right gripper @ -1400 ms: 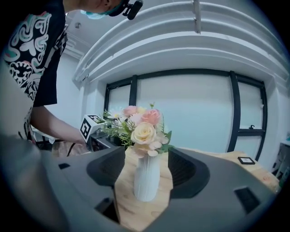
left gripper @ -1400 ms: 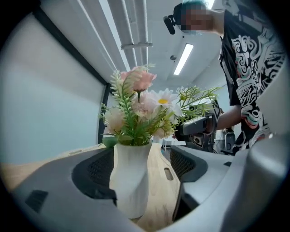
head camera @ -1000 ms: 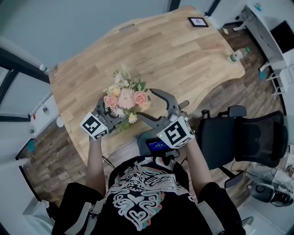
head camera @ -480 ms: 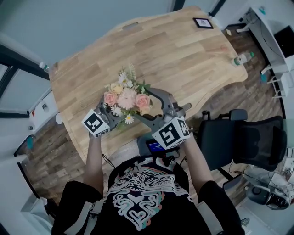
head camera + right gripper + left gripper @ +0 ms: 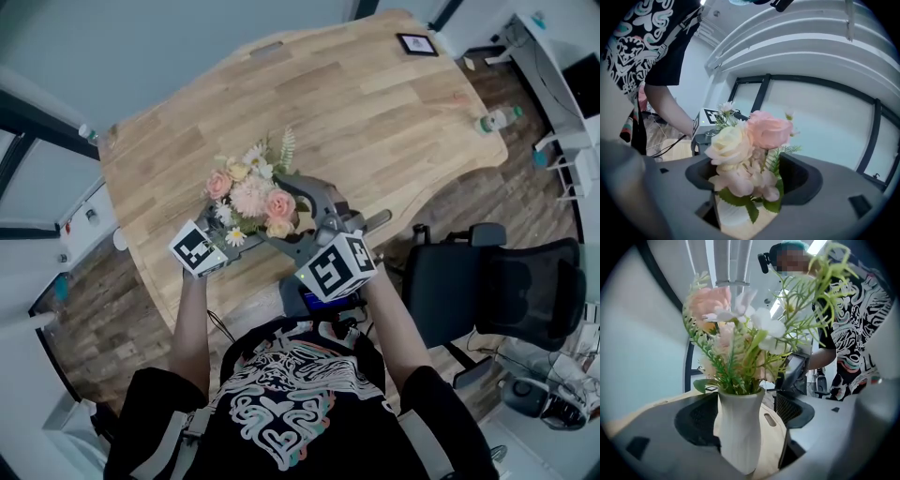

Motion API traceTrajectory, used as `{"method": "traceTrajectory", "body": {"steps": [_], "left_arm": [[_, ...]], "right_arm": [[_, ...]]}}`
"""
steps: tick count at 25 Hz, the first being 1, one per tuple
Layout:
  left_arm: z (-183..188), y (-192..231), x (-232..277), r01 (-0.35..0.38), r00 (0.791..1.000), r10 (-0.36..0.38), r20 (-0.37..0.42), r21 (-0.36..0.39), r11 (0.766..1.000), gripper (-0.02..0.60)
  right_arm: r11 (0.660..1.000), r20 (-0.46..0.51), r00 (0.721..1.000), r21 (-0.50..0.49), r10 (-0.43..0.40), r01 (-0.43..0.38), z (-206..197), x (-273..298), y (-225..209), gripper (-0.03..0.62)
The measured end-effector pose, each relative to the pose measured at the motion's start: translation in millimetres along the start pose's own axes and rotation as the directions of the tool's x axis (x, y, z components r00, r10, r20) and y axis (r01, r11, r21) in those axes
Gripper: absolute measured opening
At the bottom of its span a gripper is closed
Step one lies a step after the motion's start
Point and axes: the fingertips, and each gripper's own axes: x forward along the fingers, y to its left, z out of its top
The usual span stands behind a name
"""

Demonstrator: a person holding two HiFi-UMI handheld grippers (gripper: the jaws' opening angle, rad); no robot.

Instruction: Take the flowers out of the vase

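A bunch of pink, cream and white flowers stands in a ribbed white vase near the front edge of the wooden table. My left gripper sits low beside the vase. The vase stands between its jaws, against the left pad, with a strip of table showing on the right side. My right gripper reaches in from the right, its jaws apart on either side of the blooms. The vase's rim shows just beneath them.
A small dark frame lies at the table's far end and a bottle stands at its right edge. A black office chair is to my right. A device with a blue screen sits under my right hand.
My right gripper has moved left and closer until its jaws straddle the flower heads. The left gripper has stayed at the vase.
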Motion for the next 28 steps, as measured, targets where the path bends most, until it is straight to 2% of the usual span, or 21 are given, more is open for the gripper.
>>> {"method": "traceTrajectory", "body": {"steps": [4, 5, 7, 9, 14, 20, 28], "left_arm": [[1, 1, 0, -0.002, 1.000, 0.002, 0.017, -0.029, 1.000, 0.370], [2, 1, 0, -0.001, 1.000, 0.002, 0.019, -0.033, 0.999, 0.370], [2, 3, 0, 0.001, 1.000, 0.000, 0.024, -0.035, 0.999, 0.370], [2, 3, 0, 0.003, 1.000, -0.001, 0.030, -0.035, 0.999, 0.370], [-2, 1, 1, -0.001, 0.999, 0.002, 0.032, -0.044, 0.999, 0.368], [-4, 7, -2, -0.033, 0.998, 0.037, 0.048, -0.072, 0.997, 0.368], [-7, 6, -7, -0.040, 0.998, 0.045, 0.054, -0.093, 0.995, 0.368]], "right_arm": [[0.998, -0.026, 0.999, -0.040, -0.042, 0.041, -4, 0, -4, 0.342], [0.997, -0.024, 0.998, -0.048, -0.055, 0.054, -3, -1, -6, 0.289], [0.995, -0.011, 0.996, -0.054, -0.083, 0.083, -1, -4, -11, 0.125], [0.994, 0.004, 0.995, -0.036, -0.102, 0.102, 1, -7, -15, 0.079], [0.993, 0.020, 0.993, -0.018, -0.117, 0.117, 0, -10, -18, 0.046], [0.987, 0.053, 0.986, 0.001, -0.161, 0.161, 6, -16, -30, 0.044], [0.980, 0.067, 0.978, -0.002, -0.197, 0.198, 18, -25, -35, 0.044]]}}
